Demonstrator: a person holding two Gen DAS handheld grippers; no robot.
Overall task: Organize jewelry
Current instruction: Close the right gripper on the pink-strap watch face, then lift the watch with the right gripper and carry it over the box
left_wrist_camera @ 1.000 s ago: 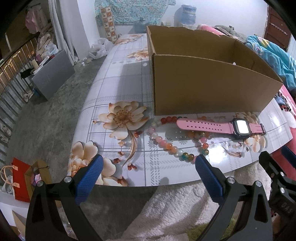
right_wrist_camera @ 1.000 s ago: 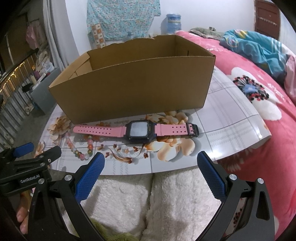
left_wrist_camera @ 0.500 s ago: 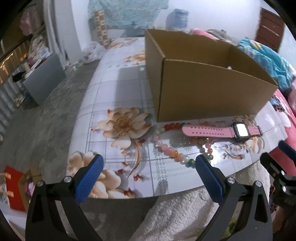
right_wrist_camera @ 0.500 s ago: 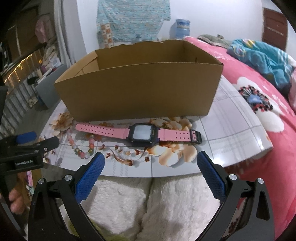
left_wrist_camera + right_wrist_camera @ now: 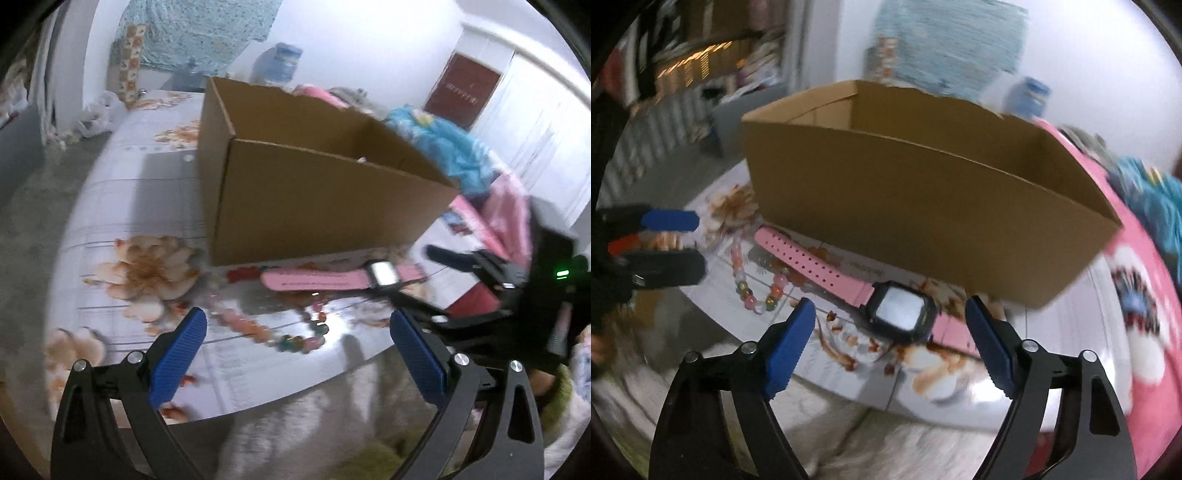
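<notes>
Right tongs (image 5: 890,325): my jaws are closing, lined up over the pink watch (image 5: 903,308) face, pads not yet on it.
Left tongs (image 5: 295,341): spread and empty, waiting above the bead bracelet (image 5: 291,338).
Watch and bracelet: flat on the floral table (image 5: 147,206), just before the cardboard box (image 5: 923,221), presumably their destination.
</notes>
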